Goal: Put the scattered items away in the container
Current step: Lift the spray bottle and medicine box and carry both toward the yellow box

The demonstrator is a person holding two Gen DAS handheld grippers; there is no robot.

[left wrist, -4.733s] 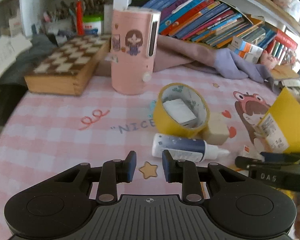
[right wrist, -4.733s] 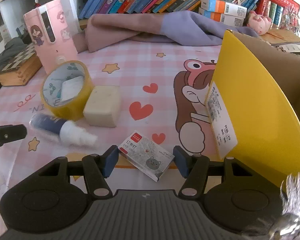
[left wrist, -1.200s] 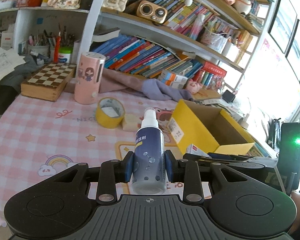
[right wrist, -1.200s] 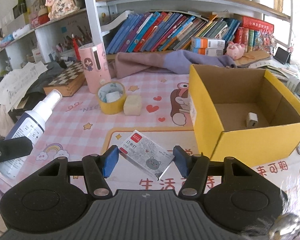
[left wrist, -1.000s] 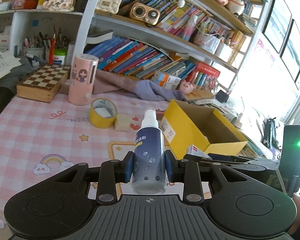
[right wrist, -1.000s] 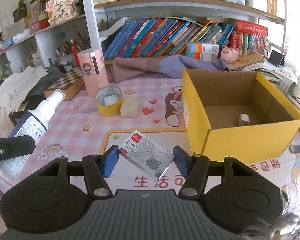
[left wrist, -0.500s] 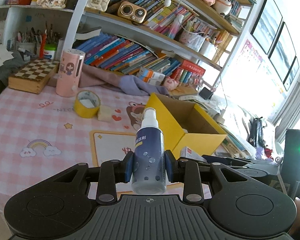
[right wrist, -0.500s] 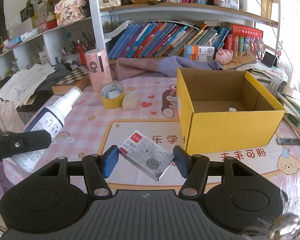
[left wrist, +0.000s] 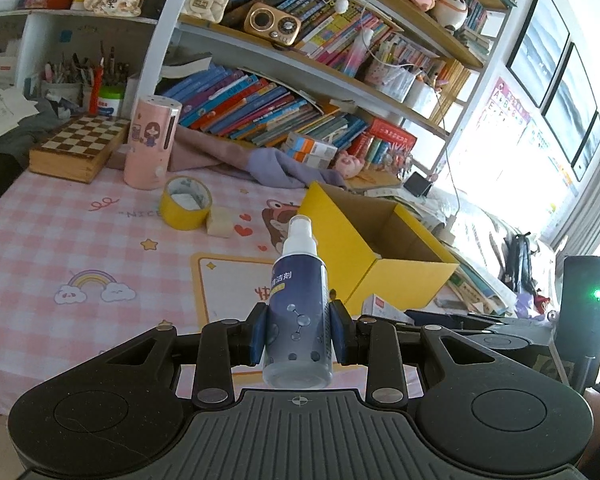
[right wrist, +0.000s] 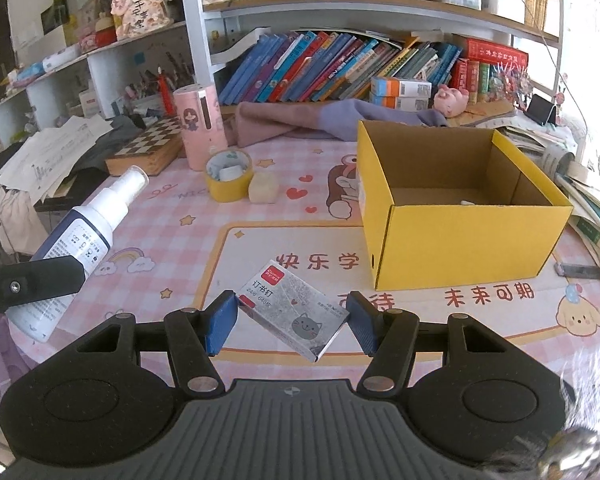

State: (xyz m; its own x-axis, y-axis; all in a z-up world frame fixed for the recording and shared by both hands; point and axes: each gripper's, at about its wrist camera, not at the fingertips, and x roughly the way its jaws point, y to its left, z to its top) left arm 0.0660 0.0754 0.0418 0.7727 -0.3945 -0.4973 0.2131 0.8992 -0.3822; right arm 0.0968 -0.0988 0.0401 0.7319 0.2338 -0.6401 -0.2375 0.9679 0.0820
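Note:
My left gripper [left wrist: 298, 334] is shut on a dark blue spray bottle [left wrist: 298, 304] with a white nozzle, held upright above the table's near edge. The same spray bottle [right wrist: 80, 240] shows at the left of the right wrist view. My right gripper [right wrist: 292, 320] is shut on a small grey staple box [right wrist: 294, 309] with a cat drawing, held slantwise above the mat. The open yellow cardboard box [right wrist: 460, 236] stands ahead and to the right, a small white item [right wrist: 467, 202] on its floor. A yellow tape roll [right wrist: 228, 176] and a cream block [right wrist: 263, 188] lie on the pink tablecloth farther back.
A pink cylinder [right wrist: 200, 128], a chessboard box [right wrist: 148, 150] and a heap of purple cloth [right wrist: 324, 118] stand along the back under the bookshelves. Books and papers [right wrist: 592, 216] pile up right of the yellow box. A dark flat item [right wrist: 580, 270] lies near the box's right corner.
Both grippers, each still holding its item, have drawn back from the table, so the yellow box and tape roll look smaller and farther away.

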